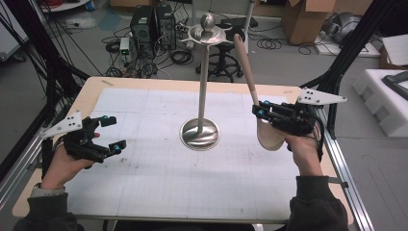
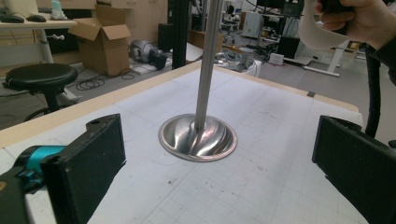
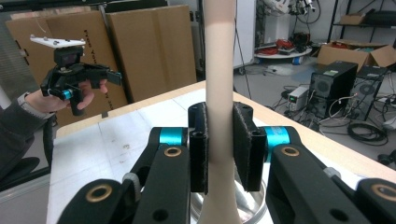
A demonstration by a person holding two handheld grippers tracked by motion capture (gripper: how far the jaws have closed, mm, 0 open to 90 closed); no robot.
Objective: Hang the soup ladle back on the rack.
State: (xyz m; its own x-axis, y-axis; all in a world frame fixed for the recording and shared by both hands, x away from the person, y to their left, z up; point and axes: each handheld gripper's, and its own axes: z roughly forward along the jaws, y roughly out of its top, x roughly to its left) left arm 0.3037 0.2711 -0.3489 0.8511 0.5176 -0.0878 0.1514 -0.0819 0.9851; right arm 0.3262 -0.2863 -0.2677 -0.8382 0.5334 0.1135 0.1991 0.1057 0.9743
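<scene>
Right tongs (image 3: 219,144) are clamped on the handle of a beige ladle (image 1: 250,91), held upright to the right of the metal stand (image 1: 200,132). Left tongs (image 1: 103,134) are open and empty, left of the stand. Judged step: carrying the ladle toward the stand's top (image 1: 208,32). Next move calls for lifting higher. Bench (image 1: 144,192) around the stand offers free room; its edges lie well apart.

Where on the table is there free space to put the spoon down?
The mat is bare between the stand's base and the near edge, and between the base and the left gripper. It is tight by the right gripper, which holds the spoon.
</scene>
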